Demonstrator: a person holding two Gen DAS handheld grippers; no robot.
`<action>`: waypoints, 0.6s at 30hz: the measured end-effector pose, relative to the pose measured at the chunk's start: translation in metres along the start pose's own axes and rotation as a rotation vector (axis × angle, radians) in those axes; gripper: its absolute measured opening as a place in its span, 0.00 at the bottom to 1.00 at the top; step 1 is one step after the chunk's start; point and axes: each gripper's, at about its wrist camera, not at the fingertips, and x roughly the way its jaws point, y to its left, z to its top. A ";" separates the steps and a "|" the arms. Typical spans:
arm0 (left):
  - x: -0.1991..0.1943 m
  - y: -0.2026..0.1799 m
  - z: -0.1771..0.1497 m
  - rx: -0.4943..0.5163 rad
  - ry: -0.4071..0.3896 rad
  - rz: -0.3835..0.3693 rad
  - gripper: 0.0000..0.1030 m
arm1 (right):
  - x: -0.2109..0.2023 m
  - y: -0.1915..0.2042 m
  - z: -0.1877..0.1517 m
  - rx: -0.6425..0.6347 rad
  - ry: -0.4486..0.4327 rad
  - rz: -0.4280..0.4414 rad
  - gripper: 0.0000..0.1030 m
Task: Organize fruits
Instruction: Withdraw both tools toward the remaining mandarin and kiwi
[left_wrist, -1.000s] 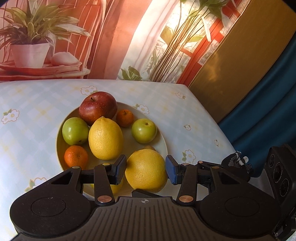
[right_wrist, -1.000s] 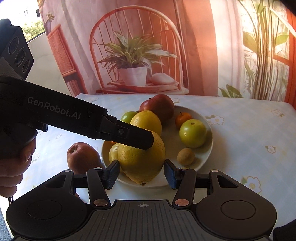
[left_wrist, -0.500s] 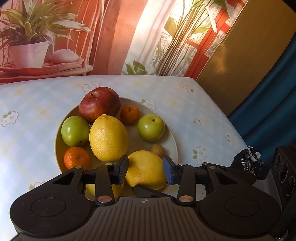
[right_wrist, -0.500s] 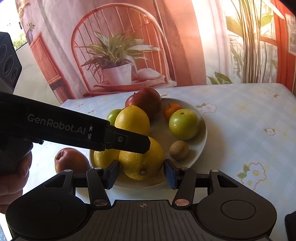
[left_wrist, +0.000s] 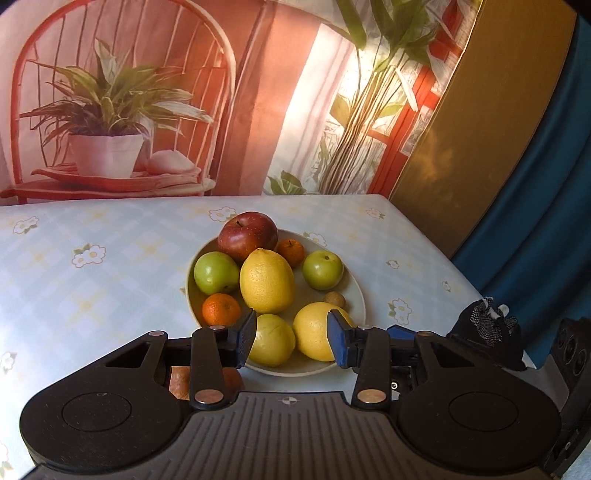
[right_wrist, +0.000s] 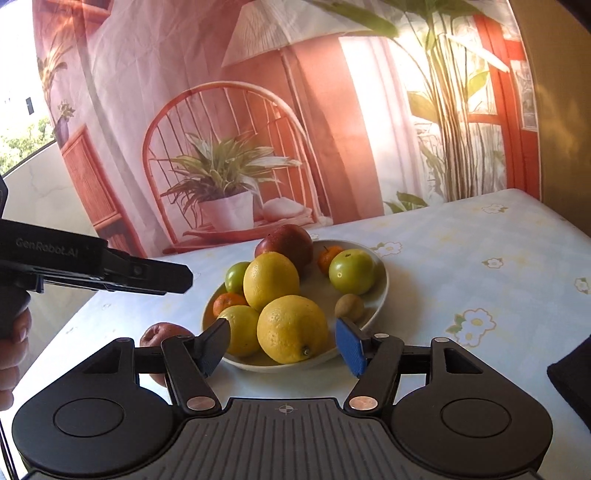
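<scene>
A plate of fruit on a flowered surface, a printed backdrop behind it.

The surface wears a pale checked cloth with small daisies; behind hangs a backdrop showing a cane chair, a potted plant and a window, with a blue curtain to one side. The plate holds lemons, green apples, tangerines and a red apple; another red apple lies on the cloth just beside it. The left gripper and right gripper hover near the plate's edge, jaws opening, gripping nothing.
</scene>
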 end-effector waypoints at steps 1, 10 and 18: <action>-0.008 0.002 -0.003 -0.013 -0.015 0.001 0.43 | -0.003 0.004 -0.004 -0.009 -0.008 0.000 0.58; -0.056 0.017 -0.044 -0.172 -0.101 0.119 0.43 | -0.008 0.045 -0.038 -0.163 0.012 0.091 0.58; -0.063 0.028 -0.064 -0.323 -0.098 0.163 0.43 | -0.010 0.047 -0.048 -0.201 0.041 0.166 0.55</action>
